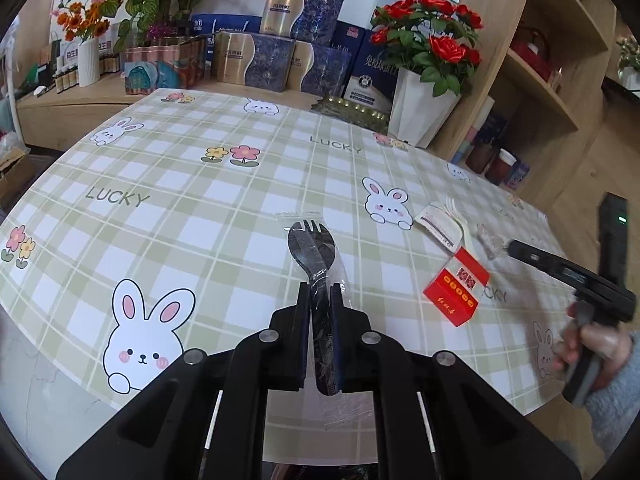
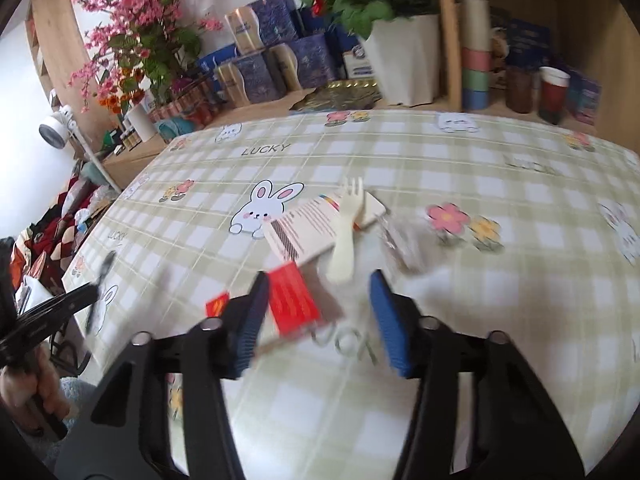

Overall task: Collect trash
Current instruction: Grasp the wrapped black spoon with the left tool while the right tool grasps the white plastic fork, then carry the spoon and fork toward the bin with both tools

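My left gripper [image 1: 320, 294] is shut on a black plastic spork in a clear wrapper [image 1: 310, 246], held just above the checked tablecloth [image 1: 200, 184]. My right gripper [image 2: 316, 280] is open over a red box [image 2: 294, 300]; the box also shows in the left wrist view [image 1: 456, 292]. Just beyond lie a white leaflet box [image 2: 308, 226], a white plastic fork [image 2: 346, 232] and a crumpled clear wrapper [image 2: 400, 240]. In the left wrist view the right gripper [image 1: 560, 268] is at the far right, near the leaflet box [image 1: 438, 226].
Blue and gold gift boxes [image 1: 256, 60], a white pot of red roses [image 1: 424, 112] and pink flowers [image 2: 132, 32] line the far edge. A wooden shelf [image 1: 540, 80] with cups stands at the right. The left gripper shows at the left edge [image 2: 60, 308].
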`<state>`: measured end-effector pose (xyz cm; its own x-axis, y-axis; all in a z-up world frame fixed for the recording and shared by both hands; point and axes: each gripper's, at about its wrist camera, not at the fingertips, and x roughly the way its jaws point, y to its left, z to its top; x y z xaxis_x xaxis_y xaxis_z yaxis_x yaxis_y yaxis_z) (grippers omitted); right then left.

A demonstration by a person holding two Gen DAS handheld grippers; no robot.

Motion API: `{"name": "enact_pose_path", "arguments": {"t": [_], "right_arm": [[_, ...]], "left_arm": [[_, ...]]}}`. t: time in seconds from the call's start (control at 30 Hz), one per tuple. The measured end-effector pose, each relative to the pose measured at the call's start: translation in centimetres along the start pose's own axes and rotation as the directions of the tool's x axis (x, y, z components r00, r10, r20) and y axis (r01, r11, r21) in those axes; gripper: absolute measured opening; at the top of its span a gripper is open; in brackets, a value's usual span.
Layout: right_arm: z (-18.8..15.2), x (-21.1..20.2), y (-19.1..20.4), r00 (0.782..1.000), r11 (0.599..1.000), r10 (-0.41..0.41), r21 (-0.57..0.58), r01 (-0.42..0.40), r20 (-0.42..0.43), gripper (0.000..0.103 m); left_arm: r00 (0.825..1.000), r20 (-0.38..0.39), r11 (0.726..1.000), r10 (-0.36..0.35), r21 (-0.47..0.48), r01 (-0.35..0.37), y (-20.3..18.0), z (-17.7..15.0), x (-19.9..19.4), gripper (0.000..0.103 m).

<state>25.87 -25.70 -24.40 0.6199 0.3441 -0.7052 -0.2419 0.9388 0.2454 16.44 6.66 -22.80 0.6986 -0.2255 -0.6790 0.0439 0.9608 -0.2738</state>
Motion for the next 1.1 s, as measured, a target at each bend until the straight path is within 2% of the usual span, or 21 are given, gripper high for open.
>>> {"name": "enact_pose_path", "arguments": {"t": [0.1, 0.3, 0.4, 0.43, 0.57, 0.63, 0.77, 0.9, 1.1], "right_arm": [[1.4, 2.3, 0.2, 1.000, 1.000, -0.009, 0.008, 0.009, -0.021, 0.043], [3.0, 6.0, 0.4, 0.993, 0.995, -0.097, 0.008, 0.098, -0.065, 0.040], [3.5, 7.2, 0.1, 0.986, 0.989, -0.146, 0.008, 0.147, -0.080, 0.035], [3.5, 7.6, 0.1, 0.984, 0.987, -0.158, 0.009, 0.160, -0.085, 0.030], [3.6, 8.4, -0.2, 0.979, 0.984, -0.173, 0.009, 0.175, -0.108, 0.021], [3.7, 8.2, -0.1, 0.977, 0.983, -0.183, 0.003, 0.184, -0.111, 0.018], [3.6, 6.4, 0.4, 0.983, 0.985, -0.174, -0.008, 0.174, -0.059, 0.017], [3.2, 3.8, 0.7, 0.991, 0.990, -0.137, 0.016, 0.137, -0.003, 0.017], [1.6, 0.0, 1.7, 0.995, 0.996, -0.092, 0.017, 0.091, 0.032, 0.017]], "left_arm": [[1.000, 0.008, 1.000, -0.017, -0.013, 0.017, 0.1, 0.2, -0.3, 0.010], [0.999, 0.017, 0.998, -0.041, -0.043, 0.041, 1.1, 0.3, -0.8, 0.010], [0.999, 0.016, 0.998, -0.046, -0.044, 0.046, 1.3, 0.1, -0.9, 0.010], [0.999, 0.014, 0.998, -0.047, -0.044, 0.047, 1.3, 0.1, -0.9, 0.010], [0.998, 0.006, 0.997, -0.057, -0.046, 0.057, 1.3, -0.2, -0.8, 0.010], [0.998, 0.006, 0.997, -0.063, -0.046, 0.064, 1.2, -0.2, -0.8, 0.010], [0.997, 0.013, 0.996, -0.077, -0.040, 0.077, 0.8, -0.2, -1.2, 0.010], [0.996, 0.014, 0.996, -0.086, -0.035, 0.086, 0.4, -0.3, -1.7, 0.010], [0.995, 0.018, 0.995, -0.103, -0.007, 0.103, -0.9, -0.8, -2.9, 0.010]]}}
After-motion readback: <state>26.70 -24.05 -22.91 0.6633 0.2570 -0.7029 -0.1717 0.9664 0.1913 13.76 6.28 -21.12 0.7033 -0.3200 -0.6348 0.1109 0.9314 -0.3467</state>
